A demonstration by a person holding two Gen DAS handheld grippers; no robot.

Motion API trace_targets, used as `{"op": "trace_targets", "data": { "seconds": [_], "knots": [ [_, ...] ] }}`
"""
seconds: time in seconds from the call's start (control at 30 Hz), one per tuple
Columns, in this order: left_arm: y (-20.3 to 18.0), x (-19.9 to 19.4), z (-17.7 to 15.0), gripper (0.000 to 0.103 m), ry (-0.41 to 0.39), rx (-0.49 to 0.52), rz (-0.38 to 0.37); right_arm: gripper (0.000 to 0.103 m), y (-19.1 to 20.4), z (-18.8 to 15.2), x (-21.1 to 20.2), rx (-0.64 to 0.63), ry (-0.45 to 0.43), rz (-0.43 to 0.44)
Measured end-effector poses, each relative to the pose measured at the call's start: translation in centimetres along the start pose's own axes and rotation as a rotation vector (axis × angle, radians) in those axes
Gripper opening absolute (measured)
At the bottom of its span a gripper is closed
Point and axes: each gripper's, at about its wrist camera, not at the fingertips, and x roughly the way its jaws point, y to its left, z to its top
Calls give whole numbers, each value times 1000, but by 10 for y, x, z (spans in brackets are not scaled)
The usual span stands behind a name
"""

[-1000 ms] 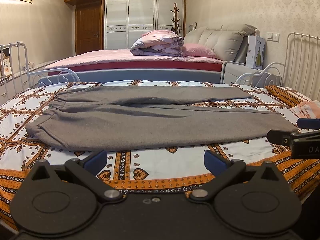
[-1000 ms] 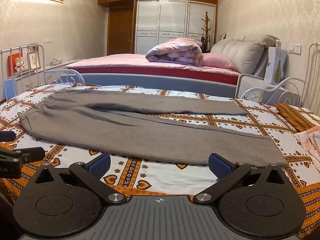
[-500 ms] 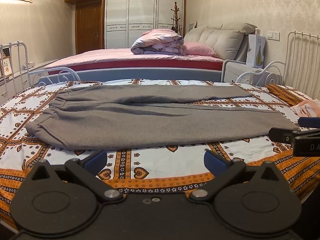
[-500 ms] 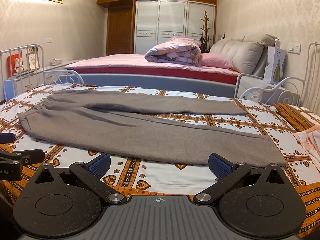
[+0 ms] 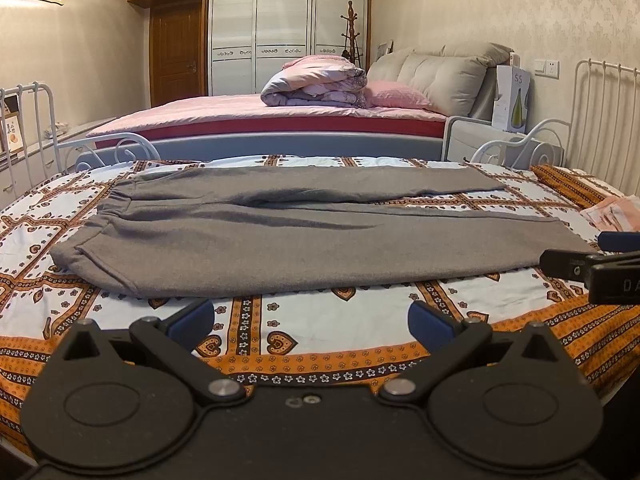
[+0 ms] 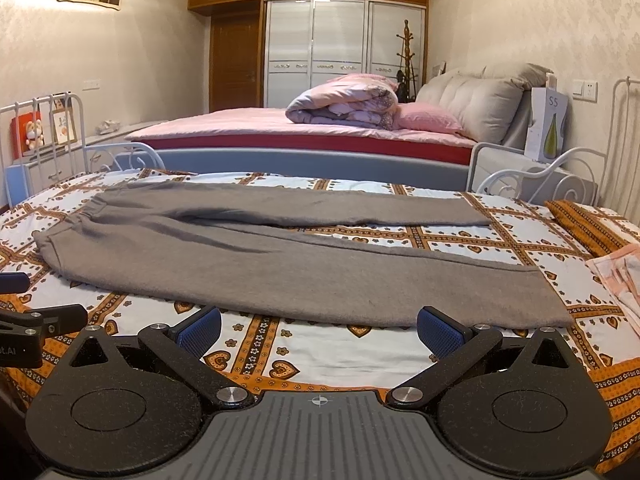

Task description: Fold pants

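Grey pants [image 5: 280, 236] lie flat across the patterned bedspread [image 5: 352, 320], waistband at the left, both legs stretching right with a gap between the cuffs. My left gripper [image 5: 312, 318] is open just short of the near leg's edge, holding nothing. In the right wrist view the same pants [image 6: 288, 268] spread ahead, and my right gripper [image 6: 320, 328] is open in front of the near leg, close to its cuff end. Each gripper shows at the edge of the other's view: the right one [image 5: 600, 264] and the left one [image 6: 24, 320].
White metal bed rails [image 5: 600, 112] stand at both ends of the bed. Folded pink cloth [image 6: 624, 276] lies at the right. Behind is a second bed with a pink quilt [image 5: 316, 84], a white box [image 5: 514, 100] on a nightstand, and a wardrobe [image 5: 288, 40].
Both grippers have crept slightly forward and lower toward the pants; the near leg sits a little closer in both views. The pants have not moved.
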Motion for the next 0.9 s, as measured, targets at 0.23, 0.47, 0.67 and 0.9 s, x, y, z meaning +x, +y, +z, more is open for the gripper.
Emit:
{"op": "trace_targets", "data": {
  "seconds": [0.23, 0.47, 0.67, 0.9],
  "knots": [
    [0, 0, 0, 97, 3, 2, -1, 103, -1, 0, 0, 9, 3, 0],
    [-1, 1, 0, 97, 9, -11, 2, 103, -1, 0, 1, 7, 8, 1],
    [-1, 1, 0, 97, 11, -9, 0, 103, 0, -1, 1, 5, 11, -1],
    [-1, 2, 0, 97, 23, -7, -12, 103, 1, -1, 3, 8, 17, 32]
  ]
}}
